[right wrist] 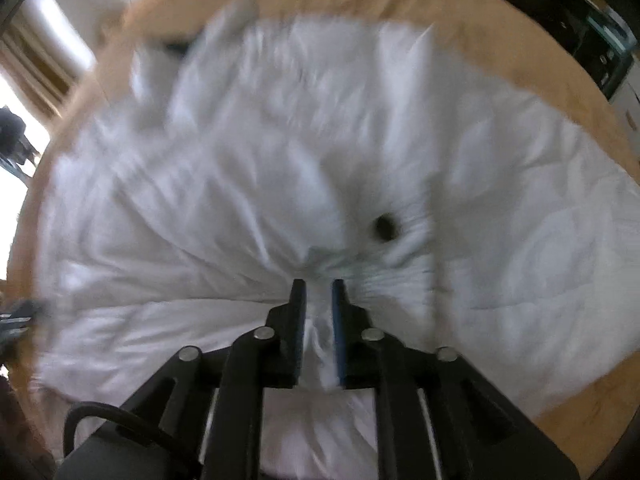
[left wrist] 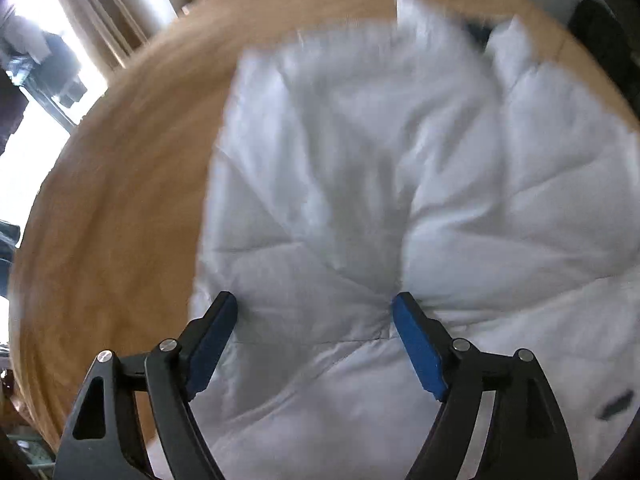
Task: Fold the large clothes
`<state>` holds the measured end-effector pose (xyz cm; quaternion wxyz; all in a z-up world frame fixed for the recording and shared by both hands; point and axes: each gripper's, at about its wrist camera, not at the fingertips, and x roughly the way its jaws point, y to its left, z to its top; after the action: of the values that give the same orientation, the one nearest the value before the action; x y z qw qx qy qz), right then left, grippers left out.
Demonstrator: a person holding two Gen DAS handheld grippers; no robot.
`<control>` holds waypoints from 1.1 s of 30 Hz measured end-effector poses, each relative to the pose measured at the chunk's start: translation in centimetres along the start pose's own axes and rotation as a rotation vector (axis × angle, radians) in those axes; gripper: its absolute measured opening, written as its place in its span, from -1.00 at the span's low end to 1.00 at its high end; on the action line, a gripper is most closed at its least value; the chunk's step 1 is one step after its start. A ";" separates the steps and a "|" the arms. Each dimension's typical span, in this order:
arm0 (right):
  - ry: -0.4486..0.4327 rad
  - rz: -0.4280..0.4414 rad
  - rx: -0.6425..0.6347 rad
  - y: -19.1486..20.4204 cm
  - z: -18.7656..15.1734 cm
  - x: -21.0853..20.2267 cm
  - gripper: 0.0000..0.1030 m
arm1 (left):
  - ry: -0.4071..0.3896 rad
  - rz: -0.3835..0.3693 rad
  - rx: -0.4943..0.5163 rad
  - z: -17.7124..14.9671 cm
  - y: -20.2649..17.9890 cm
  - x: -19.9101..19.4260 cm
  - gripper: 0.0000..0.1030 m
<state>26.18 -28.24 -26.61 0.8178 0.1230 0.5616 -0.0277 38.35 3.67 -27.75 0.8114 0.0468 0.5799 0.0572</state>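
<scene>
The left gripper (left wrist: 315,306) has its jaws spread wide, the two blue-padded fingers (left wrist: 212,344) standing well apart with a broad stretch of white cloth showing between them; both tips press down against the white garment (left wrist: 360,184), and creases run out from the right-hand tip, but nothing is pinched between the pads. The right gripper (right wrist: 318,290) is nearly closed: its jaws stand only a narrow gap apart and a gathered ridge of the same white garment (right wrist: 240,168) is caught between the fingers (right wrist: 298,320), with folds fanning away from the tips in all directions. The garment is a large, puffy, quilted white piece spread over most of a light wooden table (left wrist: 120,184), its stitched seams crossing it in diagonal lines, and bare wood shows along the left side in the left wrist view and around the far and right edges (right wrist: 540,60) in the right wrist view. Just beyond the right gripper's tips there is a small dark round spot (right wrist: 385,229) on the cloth; the picture is blurred by motion, so it may be a button or an eyelet, and I cannot tell which. A short dark mark (left wrist: 616,402) lies on the cloth at the lower right of the left wrist view, possibly a tag, but no writing or brand can be read on it or anywhere else.
</scene>
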 end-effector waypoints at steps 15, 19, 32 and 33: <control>-0.330 0.252 0.834 -33.7 -7.9 -15.6 1.00 | -0.077 -0.060 -0.025 -0.3 2.3 2.7 0.90; -0.318 0.283 0.941 -37.7 -6.6 -12.2 1.00 | -0.081 -0.061 -0.018 -0.4 2.2 2.5 0.91; -0.219 0.327 1.084 -39.8 -5.4 -4.4 0.99 | -0.076 -0.054 -0.014 -0.8 1.8 2.1 0.94; -0.226 0.323 1.093 -40.0 -6.0 -4.9 0.99 | -0.076 -0.053 -0.014 -0.8 1.8 2.1 0.94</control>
<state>11.53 -66.02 -30.89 0.6843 0.6078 0.3492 -0.2012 38.17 5.74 -29.71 0.8344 0.0277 0.5492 0.0380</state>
